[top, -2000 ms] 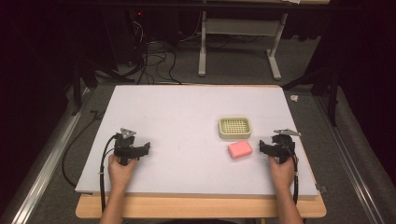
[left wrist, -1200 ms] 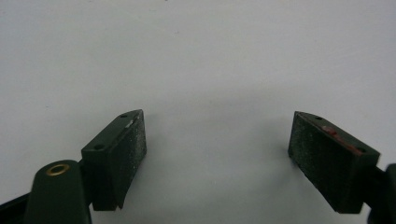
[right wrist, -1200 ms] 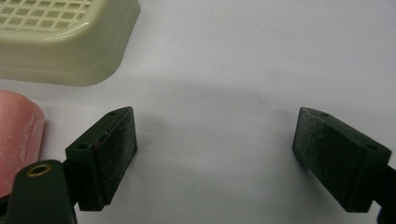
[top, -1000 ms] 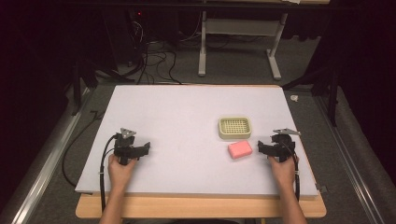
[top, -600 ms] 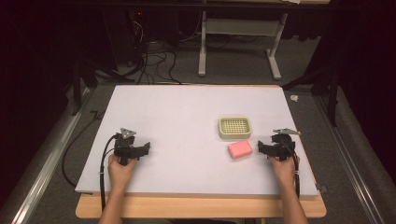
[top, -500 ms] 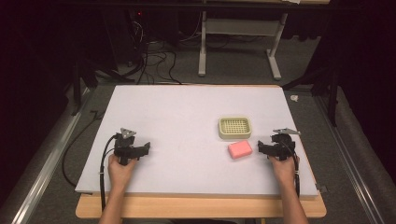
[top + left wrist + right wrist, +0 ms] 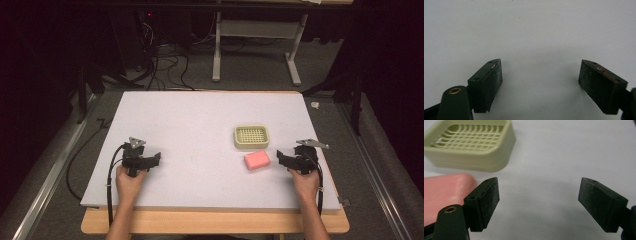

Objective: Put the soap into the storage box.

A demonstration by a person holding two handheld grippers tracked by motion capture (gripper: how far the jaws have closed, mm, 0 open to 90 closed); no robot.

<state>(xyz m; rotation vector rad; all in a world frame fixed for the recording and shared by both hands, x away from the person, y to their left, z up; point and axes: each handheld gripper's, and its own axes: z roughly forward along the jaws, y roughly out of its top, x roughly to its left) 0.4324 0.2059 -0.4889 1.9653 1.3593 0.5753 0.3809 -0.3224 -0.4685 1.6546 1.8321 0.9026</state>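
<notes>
Over the last two seconds the right gripper [image 7: 280,159] has edged slightly toward the pink soap [image 7: 257,160]; everything else stayed where it was. Its jaws stand spread wide with nothing between them, low over the white table [image 7: 200,125], the pink bar just beside the left jaw in the right gripper view. Beyond the soap, close behind it but apart, sits the pale green soap dish [image 7: 251,137] with its slotted grid floor, empty. Across the table, the left gripper [image 7: 156,159] rests near the front edge, its jaws likewise spread over bare white surface. A hand [image 7: 129,180] grips each tool, cables trailing back.
</notes>
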